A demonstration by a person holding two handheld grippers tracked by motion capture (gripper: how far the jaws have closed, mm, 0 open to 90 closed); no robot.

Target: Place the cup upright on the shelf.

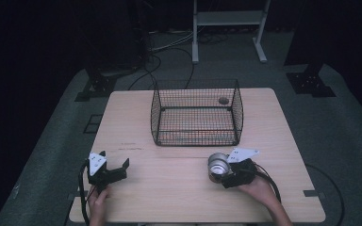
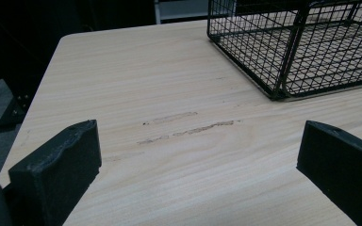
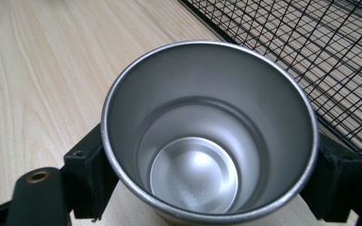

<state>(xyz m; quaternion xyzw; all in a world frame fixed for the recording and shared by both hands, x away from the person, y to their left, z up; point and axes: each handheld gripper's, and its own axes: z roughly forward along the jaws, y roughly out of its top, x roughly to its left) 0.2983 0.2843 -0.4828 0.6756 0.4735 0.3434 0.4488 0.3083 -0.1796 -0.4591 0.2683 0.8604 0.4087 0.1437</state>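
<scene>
The steel cup (image 1: 218, 165) was clamped between the right gripper (image 1: 222, 173)'s jaws, sitting at about 10 o'clock from the hand, just in front of the wire basket (image 1: 196, 113). Round, tapered, smooth brushed metal inside — rim shiny, mouth pointed up, long axis roughly vertical. The left gripper (image 1: 112, 165) was held wide open over the pale wood-grain table (image 1: 169, 188) — nothing was gripped.

We see a pale wooden surface (image 1: 169, 183) bearing a black wire basket (image 1: 196, 113) toward its far side and faint scuff marks (image 2: 188, 126) nearer us.
</scene>
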